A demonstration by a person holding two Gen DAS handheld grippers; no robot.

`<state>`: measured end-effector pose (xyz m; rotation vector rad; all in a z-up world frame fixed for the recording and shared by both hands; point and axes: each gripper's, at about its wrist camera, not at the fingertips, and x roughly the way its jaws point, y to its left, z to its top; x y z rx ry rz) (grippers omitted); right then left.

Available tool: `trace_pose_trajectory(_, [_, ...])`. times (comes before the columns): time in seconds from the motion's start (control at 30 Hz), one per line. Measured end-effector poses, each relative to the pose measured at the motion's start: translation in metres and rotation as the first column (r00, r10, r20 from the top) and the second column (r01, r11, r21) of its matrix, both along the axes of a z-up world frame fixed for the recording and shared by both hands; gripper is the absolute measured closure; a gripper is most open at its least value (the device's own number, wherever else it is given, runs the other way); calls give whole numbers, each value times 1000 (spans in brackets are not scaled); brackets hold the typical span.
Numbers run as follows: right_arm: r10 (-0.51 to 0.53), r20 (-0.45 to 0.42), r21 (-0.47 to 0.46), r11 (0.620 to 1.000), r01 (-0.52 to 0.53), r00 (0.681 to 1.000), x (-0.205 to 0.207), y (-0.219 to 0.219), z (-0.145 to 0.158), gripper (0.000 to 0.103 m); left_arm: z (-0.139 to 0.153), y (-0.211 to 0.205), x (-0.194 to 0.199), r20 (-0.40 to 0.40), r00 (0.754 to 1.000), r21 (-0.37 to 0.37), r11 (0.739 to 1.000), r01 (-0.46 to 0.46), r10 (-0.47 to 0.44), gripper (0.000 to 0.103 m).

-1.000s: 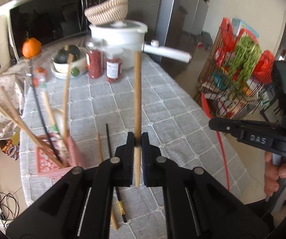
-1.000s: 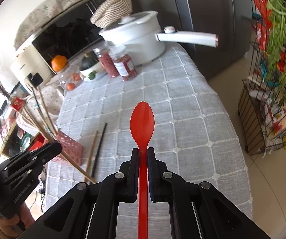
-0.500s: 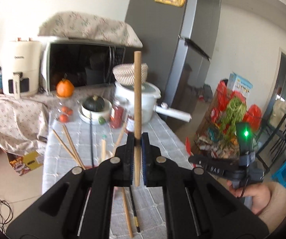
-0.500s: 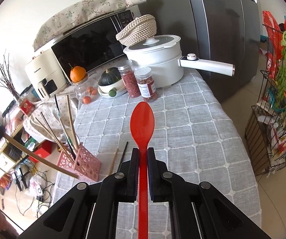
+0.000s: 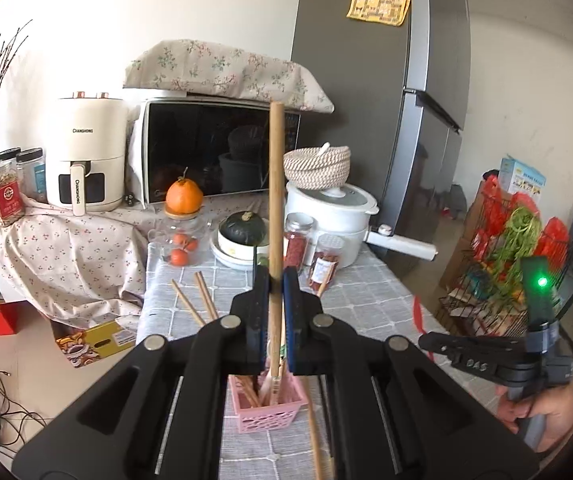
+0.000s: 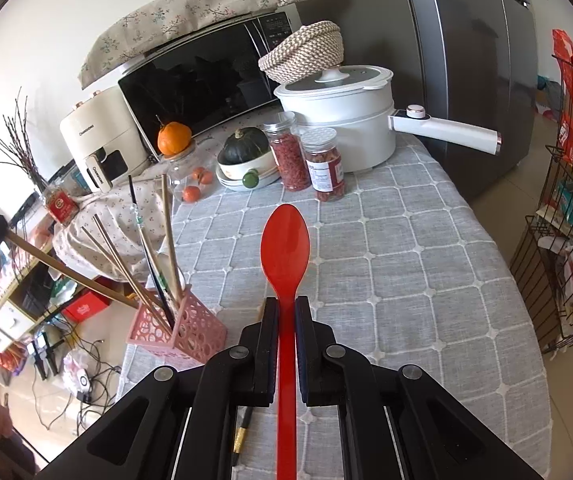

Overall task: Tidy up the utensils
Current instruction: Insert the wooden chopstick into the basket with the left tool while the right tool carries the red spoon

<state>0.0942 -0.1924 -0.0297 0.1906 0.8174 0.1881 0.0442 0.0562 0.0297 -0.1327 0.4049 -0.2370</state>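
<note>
The left hand-held gripper [image 5: 276, 280], matt black plastic, clamps a smooth, pale wooden stick [image 5: 275, 184]. The spoon [image 6: 285, 248] is glossy red plastic. The pink basket [image 6: 178, 330] is perforated matt plastic. Beyond the basket, quilted grey cloth covers the bench [image 6: 406, 264], and the pot [image 6: 342, 120] is glossy white.

air fryer [image 5: 85, 156]: "CHANGHONG" | right gripper [image 5: 482, 362]: "DAS"

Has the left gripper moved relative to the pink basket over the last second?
Yes. The left gripper, shut on the wooden stick, swung from right of the pink basket to above it.
</note>
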Motion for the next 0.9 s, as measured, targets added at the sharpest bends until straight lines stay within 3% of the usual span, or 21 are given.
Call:
trace_pose_trajectory(0.17, [3, 23, 14, 1000, -3, 1000, 0, 8, 0, 95, -25, -3, 20, -88, 996, 57, 998, -3, 8, 95])
trace_pose_trajectory(0.37, [-14, 70, 37, 999, 11, 997, 1, 15, 1, 95, -50, 4, 38, -219, 976, 10, 1000, -3, 5, 95])
trace_pose_trajectory(0.63, [-50, 176, 98, 995, 33, 983, 3, 33, 7, 95, -62, -2, 43, -288, 957, 27, 999, 27, -18, 95])
trace_pose_trajectory(0.73, [-65, 244, 125, 992, 35, 967, 1, 45, 10, 95, -59, 1, 40, -294, 956, 21, 1000, 22, -15, 87])
trace_pose_trajectory(0.8, [-84, 296, 130, 990, 47, 952, -1, 54, 13, 95, -54, 7, 36, -298, 955, 15, 1000, 1, 4, 76])
trace_pose_trajectory(0.9, [-126, 365, 133, 988, 82, 922, -4, 67, 17, 95, -52, 17, 32, -327, 944, 36, 999, -40, 49, 72])
